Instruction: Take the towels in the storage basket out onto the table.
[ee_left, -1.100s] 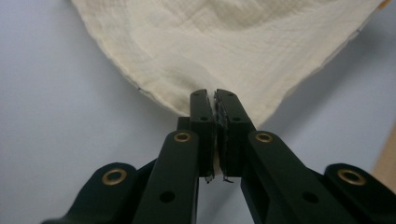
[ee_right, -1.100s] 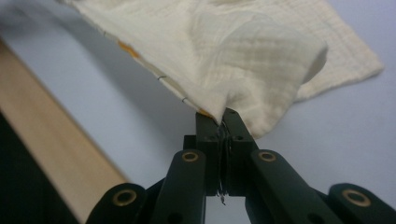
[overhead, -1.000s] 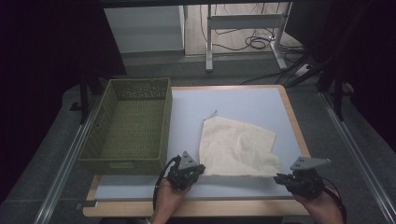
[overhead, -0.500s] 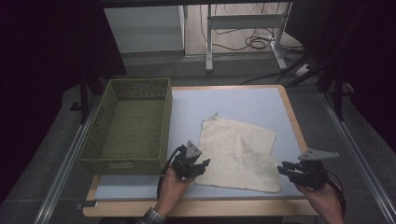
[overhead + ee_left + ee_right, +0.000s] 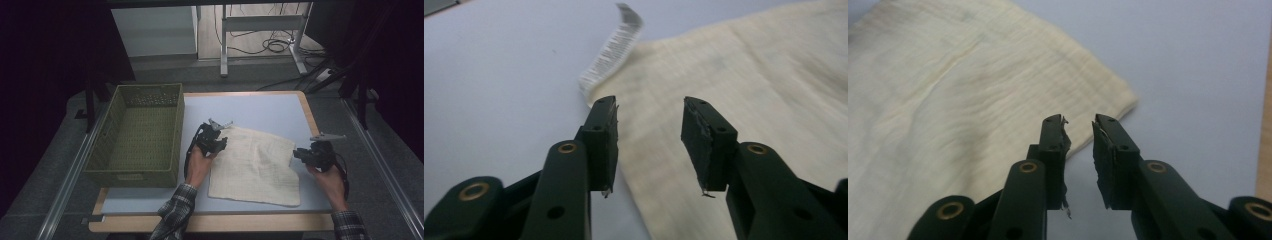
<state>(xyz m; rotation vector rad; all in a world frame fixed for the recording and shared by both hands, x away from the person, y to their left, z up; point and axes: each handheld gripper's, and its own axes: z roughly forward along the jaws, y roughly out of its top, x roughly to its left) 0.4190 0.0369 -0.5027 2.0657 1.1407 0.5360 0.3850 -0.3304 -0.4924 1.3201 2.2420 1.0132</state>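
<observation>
A cream cloth point(image 5: 255, 165) lies spread flat on the blue-grey table top point(image 5: 260, 110). My left gripper point(image 5: 216, 141) hovers at the cloth's far left corner. In the left gripper view its jaws point(image 5: 649, 107) stand apart over the cloth's edge point(image 5: 749, 65), beside a white tag point(image 5: 616, 45), with nothing between them; they have just been closing a little. My right gripper point(image 5: 301, 155) sits at the cloth's far right corner. In the right gripper view point(image 5: 1078, 122) a narrow gap shows between its jaws; they too have just been closing, on nothing, just short of the corner point(image 5: 1118, 95).
A green woven basket point(image 5: 140, 135) stands on the left of the table, close to my left hand. The wooden table rim point(image 5: 310, 112) runs just right of my right gripper. Cables and a desk frame point(image 5: 260, 30) are on the floor beyond.
Both grippers left the cloth's near corners and moved away from the near edge, along its sides to its far corners. The cloth went from rumpled to flat.
</observation>
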